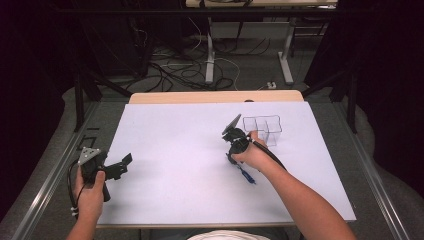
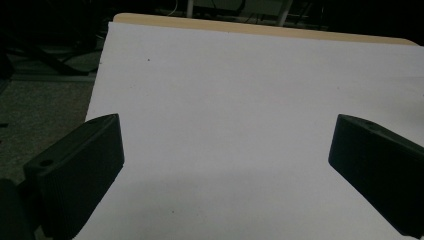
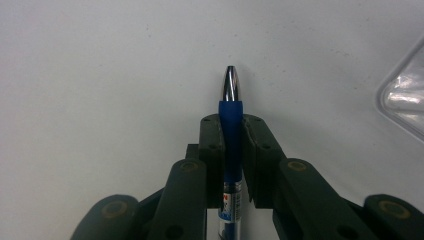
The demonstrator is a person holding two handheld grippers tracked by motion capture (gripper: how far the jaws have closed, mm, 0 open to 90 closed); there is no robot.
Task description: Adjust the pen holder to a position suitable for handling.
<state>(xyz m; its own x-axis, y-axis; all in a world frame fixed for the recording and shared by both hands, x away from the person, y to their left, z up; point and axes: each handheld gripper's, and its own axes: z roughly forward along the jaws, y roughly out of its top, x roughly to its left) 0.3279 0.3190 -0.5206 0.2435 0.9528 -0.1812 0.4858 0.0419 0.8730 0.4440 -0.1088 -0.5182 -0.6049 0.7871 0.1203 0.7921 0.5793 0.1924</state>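
The right gripper point(image 3: 232, 131) has its fingers clamped on a blue pen point(image 3: 231, 125) above the white tabletop point(image 1: 180, 170). The left gripper point(image 2: 225, 165) has its fingers spread wide, holding nothing.

A white sheet point(image 1: 175, 165) covers most of the wooden table point(image 1: 215, 96), whose bare far edge shows beyond it. On the grey floor behind, tangled cables point(image 1: 175, 70) lie around white desk legs point(image 1: 210, 55), with black frame bars point(image 1: 80, 95) on both sides.
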